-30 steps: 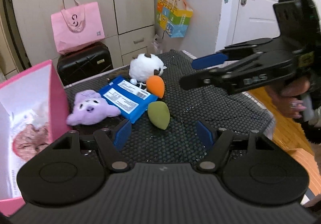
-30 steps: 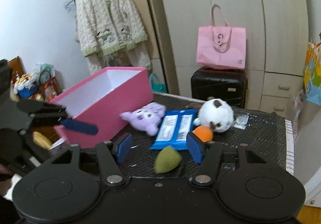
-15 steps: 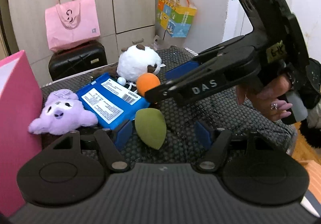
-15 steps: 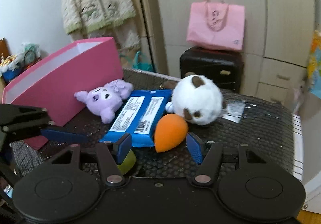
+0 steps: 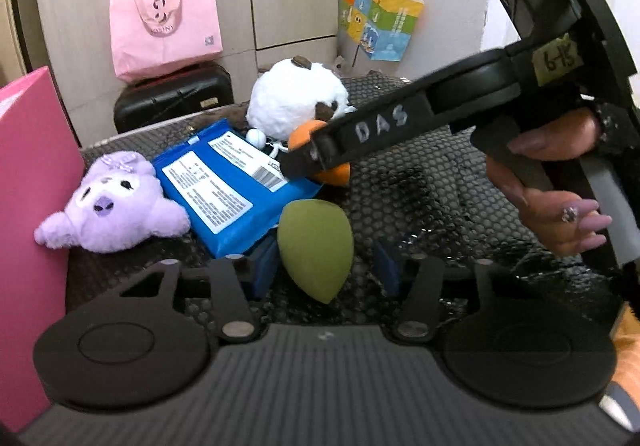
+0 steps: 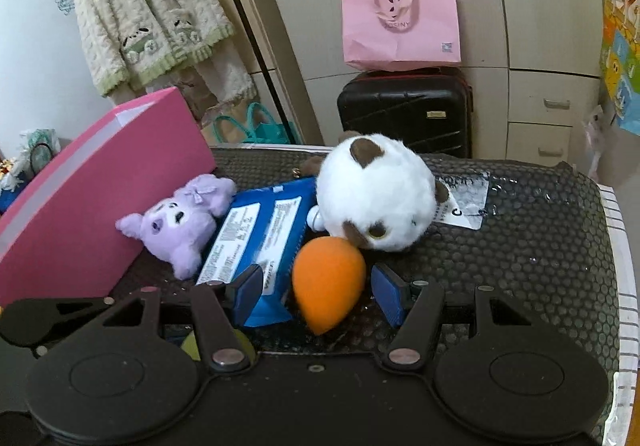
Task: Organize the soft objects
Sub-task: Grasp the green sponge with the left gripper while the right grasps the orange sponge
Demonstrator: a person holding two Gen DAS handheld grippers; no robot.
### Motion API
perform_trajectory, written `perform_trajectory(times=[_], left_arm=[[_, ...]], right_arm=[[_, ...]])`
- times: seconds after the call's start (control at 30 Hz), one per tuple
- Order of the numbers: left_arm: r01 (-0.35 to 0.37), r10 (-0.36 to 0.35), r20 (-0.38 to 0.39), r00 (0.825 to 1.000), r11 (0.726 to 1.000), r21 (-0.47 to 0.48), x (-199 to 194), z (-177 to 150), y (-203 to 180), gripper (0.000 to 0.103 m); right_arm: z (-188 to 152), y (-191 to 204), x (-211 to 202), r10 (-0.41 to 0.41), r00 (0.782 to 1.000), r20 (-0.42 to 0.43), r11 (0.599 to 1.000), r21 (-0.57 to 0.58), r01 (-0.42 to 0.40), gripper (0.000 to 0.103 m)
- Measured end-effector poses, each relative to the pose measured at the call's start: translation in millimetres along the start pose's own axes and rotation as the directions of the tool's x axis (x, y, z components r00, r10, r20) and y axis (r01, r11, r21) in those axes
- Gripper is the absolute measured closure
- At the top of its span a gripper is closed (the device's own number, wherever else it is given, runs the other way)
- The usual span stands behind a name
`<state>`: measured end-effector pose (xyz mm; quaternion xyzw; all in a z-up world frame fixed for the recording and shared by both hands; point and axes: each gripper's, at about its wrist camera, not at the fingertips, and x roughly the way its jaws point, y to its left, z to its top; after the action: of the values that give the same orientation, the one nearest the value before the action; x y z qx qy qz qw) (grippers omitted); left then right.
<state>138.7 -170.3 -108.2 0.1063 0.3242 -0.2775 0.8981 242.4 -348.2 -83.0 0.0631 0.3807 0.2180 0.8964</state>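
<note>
Both grippers are set around makeup sponges; nothing visible has been packed yet.

Your left gripper (image 5: pixel 326 266) has just been narrowing around the green sponge (image 5: pixel 316 246): the left pad touches it, the right pad stands clear, so no grip yet. Your right gripper (image 6: pixel 318 296) has just been narrowing too, and sits half open around the orange sponge (image 6: pixel 326 280) without pinching it. On the worktop (image 6: pixel 540 246), the purple plush (image 6: pixel 178 224) at ten o'clock, blue packet (image 6: pixel 260 238) and white plush (image 6: pixel 374 202) lie loose. The pink box (image 6: pixel 100 198) waits left; its inside is hidden.
</note>
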Motion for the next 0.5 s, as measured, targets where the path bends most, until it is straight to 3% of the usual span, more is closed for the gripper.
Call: perform_trajectory(times=[0.13, 0.27, 0.5], left_arm=[[-0.011, 0.011, 0.002, 1.000, 1.000, 0.002, -1.3, 0.0, 1.8, 0.067], [0.004, -0.004, 0.010, 1.000, 1.000, -0.013, -7.6, 0.1, 6.3, 0.068], [0.031, -0.031, 0.025, 0.999, 0.999, -0.006, -32.9, -2.8, 6.7, 0.068]], right_arm=[[-4.8, 8.0, -3.5, -0.024, 1.000, 0.017, 1.000, -0.018, 0.024, 0.061], [-9.6, 16.1, -19.5, -0.027, 0.997, 0.075, 0.999, -0.023, 0.028, 0.063], [-22.3, 19.3, -36.2, -0.069, 0.992, 0.101, 0.998, 0.023, 0.067, 0.062]])
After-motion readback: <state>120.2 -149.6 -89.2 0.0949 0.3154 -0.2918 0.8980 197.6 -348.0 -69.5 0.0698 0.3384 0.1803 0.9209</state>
